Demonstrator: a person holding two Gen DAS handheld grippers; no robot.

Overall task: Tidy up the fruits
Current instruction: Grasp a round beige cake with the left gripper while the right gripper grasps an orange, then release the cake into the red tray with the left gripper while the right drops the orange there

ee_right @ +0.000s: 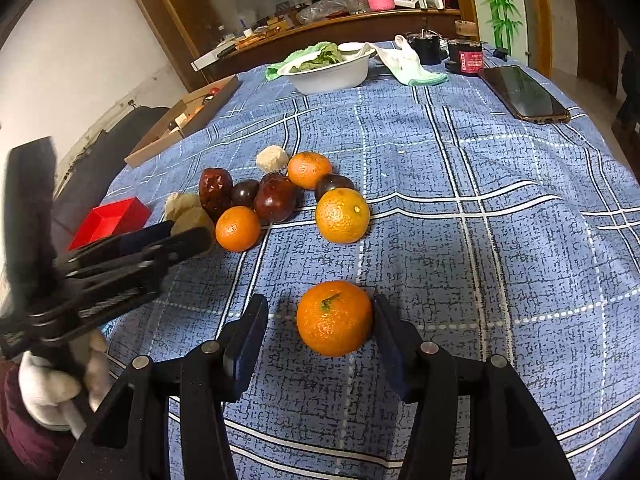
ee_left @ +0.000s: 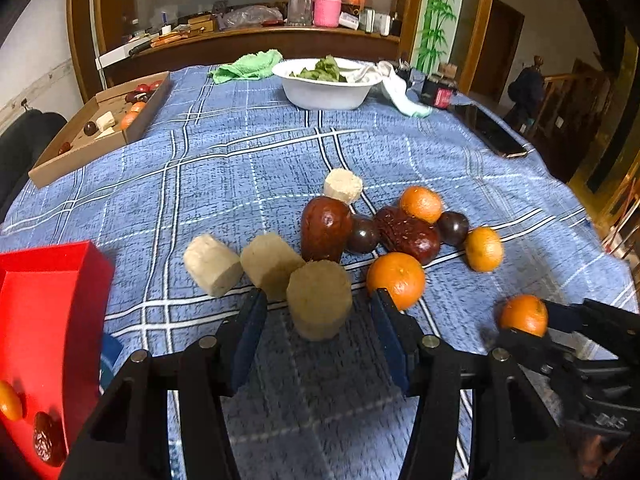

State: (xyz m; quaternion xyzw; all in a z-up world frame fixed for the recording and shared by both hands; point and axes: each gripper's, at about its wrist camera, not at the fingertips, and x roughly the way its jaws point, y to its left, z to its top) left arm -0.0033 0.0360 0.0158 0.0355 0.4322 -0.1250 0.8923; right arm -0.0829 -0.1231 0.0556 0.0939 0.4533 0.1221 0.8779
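The right gripper [ee_right: 320,320] stands open around a lone orange [ee_right: 334,317] on the tablecloth [ee_right: 500,184]. The left gripper [ee_left: 318,312] is open around a tan cylinder [ee_left: 319,304], red tray [ee_left: 48,304] beside it. Beyond crowds the fruit pile [ee_left: 400,228]; farther off sits a white bowl [ee_left: 324,90].

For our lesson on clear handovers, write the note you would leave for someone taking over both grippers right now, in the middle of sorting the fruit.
Left gripper: open, fingers either side of a beige cylinder, not gripping.
Right gripper: open around a lone orange; its right finger looks to touch it, the left is apart.
Done: one orange and one red date lie in the red tray.
Left: the pile on the blue cloth, with oranges, dates, dark round fruits and more beige cylinders.
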